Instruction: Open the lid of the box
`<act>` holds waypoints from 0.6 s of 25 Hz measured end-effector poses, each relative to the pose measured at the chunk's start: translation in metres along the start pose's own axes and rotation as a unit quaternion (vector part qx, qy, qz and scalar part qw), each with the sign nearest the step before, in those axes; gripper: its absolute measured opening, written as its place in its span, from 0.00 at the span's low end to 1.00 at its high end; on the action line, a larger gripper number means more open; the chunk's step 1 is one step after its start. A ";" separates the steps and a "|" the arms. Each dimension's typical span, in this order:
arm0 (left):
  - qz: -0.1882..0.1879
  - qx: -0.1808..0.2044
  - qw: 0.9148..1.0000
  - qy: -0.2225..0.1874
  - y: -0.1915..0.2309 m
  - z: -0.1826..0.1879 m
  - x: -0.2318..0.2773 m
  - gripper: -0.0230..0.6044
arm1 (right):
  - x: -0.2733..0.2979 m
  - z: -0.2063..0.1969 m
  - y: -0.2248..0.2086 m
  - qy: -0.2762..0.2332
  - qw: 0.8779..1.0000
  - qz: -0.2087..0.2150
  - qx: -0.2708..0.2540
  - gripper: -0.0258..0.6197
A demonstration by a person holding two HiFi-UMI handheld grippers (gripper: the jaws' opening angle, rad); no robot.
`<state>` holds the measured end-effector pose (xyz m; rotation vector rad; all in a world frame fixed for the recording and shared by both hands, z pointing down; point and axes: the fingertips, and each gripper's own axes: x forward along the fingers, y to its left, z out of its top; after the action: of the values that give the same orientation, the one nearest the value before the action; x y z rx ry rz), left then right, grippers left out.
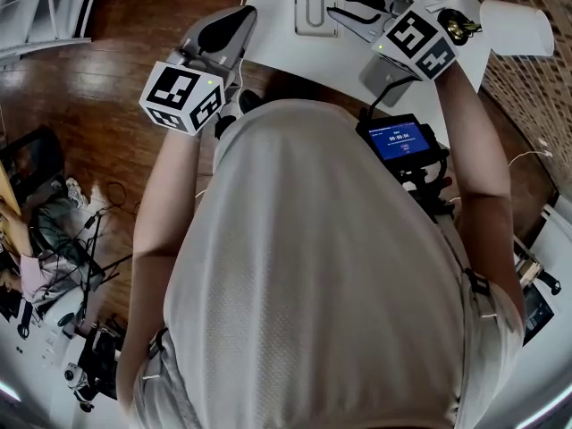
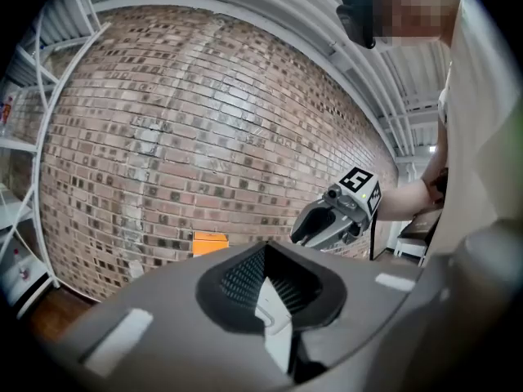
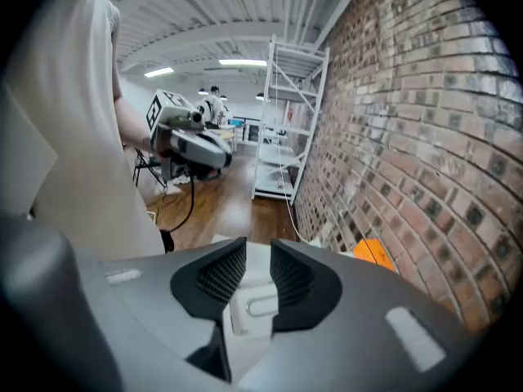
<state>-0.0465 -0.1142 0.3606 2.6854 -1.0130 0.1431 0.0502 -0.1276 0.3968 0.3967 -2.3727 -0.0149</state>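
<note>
A white box (image 1: 315, 3) with a loop handle on its lid lies on the white table (image 1: 277, 47) at the top of the head view. My right gripper (image 1: 338, 4) is held just right of the box, jaws pointing left at it. In the right gripper view my right gripper (image 3: 257, 247) has a narrow gap between its pads, and the box lid with its handle (image 3: 255, 305) shows through that gap; the pads are not pressing on it. My left gripper (image 1: 244, 13) is raised at the table's left edge and points at the brick wall. Its pads (image 2: 237, 276) meet at the tips, nothing held.
A white paper cup (image 1: 517, 27) lies on the table's right side beside small items (image 1: 458, 27). A device with a lit screen (image 1: 399, 139) hangs at the person's chest. An orange thing (image 3: 376, 251) sits by the brick wall, white shelving (image 3: 282, 121) beyond. Cables clutter the wooden floor (image 1: 54, 231).
</note>
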 end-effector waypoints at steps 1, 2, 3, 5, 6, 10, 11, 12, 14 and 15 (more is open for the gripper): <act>0.005 0.001 1.000 -0.003 0.001 0.002 -0.002 0.04 | 0.000 0.016 0.002 -0.024 1.000 -0.002 -0.006 0.14; 0.010 0.002 1.000 -0.006 0.001 0.003 -0.005 0.04 | 0.000 0.029 0.004 -0.047 0.999 -0.005 -0.012 0.08; 0.014 0.002 1.000 -0.007 0.001 0.003 -0.006 0.04 | 0.000 0.038 0.007 -0.067 0.998 -0.006 -0.019 0.04; 0.018 0.001 1.000 -0.009 -0.002 0.000 -0.008 0.04 | -0.002 0.049 0.017 -0.094 0.995 0.004 -0.030 0.04; 0.018 0.000 1.000 -0.009 -0.004 -0.002 -0.009 0.04 | -0.002 0.052 0.023 -0.102 0.994 0.011 -0.033 0.04; 0.019 -0.001 1.000 -0.009 -0.007 -0.004 -0.012 0.04 | -0.002 0.055 0.033 -0.104 0.993 0.030 -0.043 0.04; 0.020 -0.001 1.000 -0.010 -0.006 -0.004 -0.013 0.04 | -0.002 0.055 0.034 -0.104 0.993 0.033 -0.043 0.04; 0.020 -0.001 1.000 -0.010 -0.006 -0.003 -0.013 0.04 | -0.002 0.056 0.034 -0.106 0.993 0.034 -0.043 0.04; 0.020 0.000 1.000 -0.011 -0.005 -0.002 -0.014 0.04 | -0.002 0.058 0.035 -0.108 0.993 0.036 -0.042 0.04; 0.020 0.001 1.000 -0.011 -0.005 -0.001 -0.014 0.04 | -0.002 0.059 0.035 -0.109 0.993 0.037 -0.040 0.04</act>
<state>-0.0539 -0.1012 0.3581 2.6746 -1.0746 0.1214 0.0026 -0.0997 0.3558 0.2812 -2.5917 -0.1259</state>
